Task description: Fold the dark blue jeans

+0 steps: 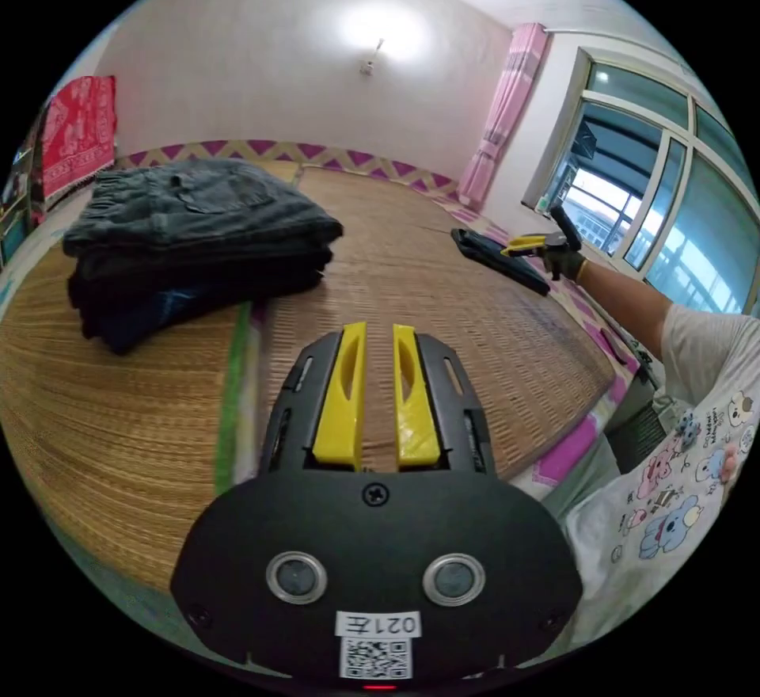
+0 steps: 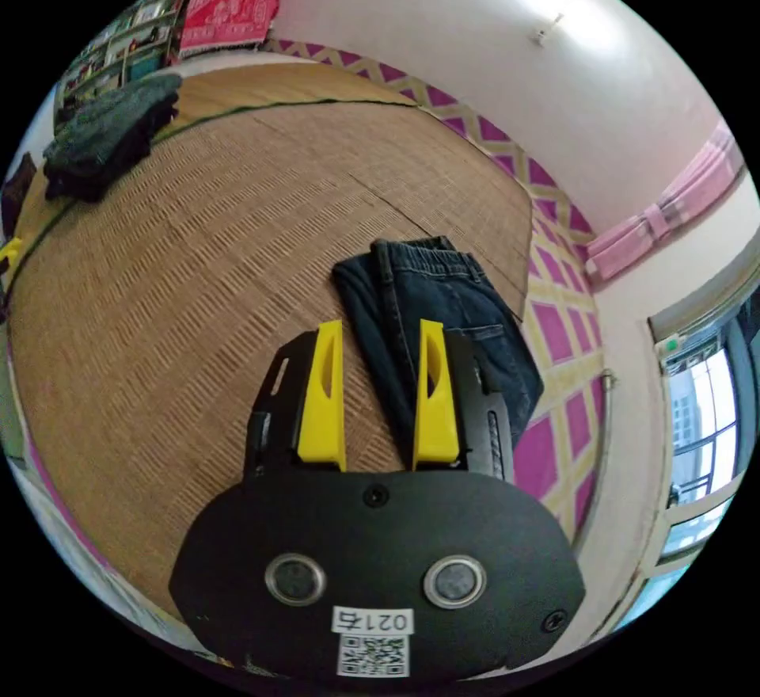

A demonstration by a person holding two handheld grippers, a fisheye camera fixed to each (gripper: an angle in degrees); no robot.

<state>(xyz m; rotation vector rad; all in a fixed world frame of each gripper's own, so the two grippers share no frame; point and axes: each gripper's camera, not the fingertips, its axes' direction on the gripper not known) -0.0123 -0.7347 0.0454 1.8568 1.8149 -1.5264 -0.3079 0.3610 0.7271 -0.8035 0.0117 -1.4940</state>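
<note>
The dark blue jeans [image 2: 455, 317] lie folded lengthwise on the woven mat [image 2: 198, 253], waistband at the far end. My right gripper [image 2: 380, 330] hovers over their near edge, yellow jaws open, with nothing between them. In the left gripper view the same jeans [image 1: 495, 256] are a dark strip at the mat's right side. There a person's gloved hand holds the right gripper [image 1: 508, 251] just above them. My left gripper [image 1: 378, 330] hangs over the bare mat [image 1: 443, 317], jaws a little apart and empty.
A stack of folded dark clothes [image 1: 198, 245] sits on the mat to the left, also seen far off as the stack [image 2: 103, 131]. The person's arm and printed shirt [image 1: 681, 451] stand at the right. Beyond are a window [image 1: 657, 198], a pink curtain [image 1: 507, 111] and a red cloth [image 1: 75, 131].
</note>
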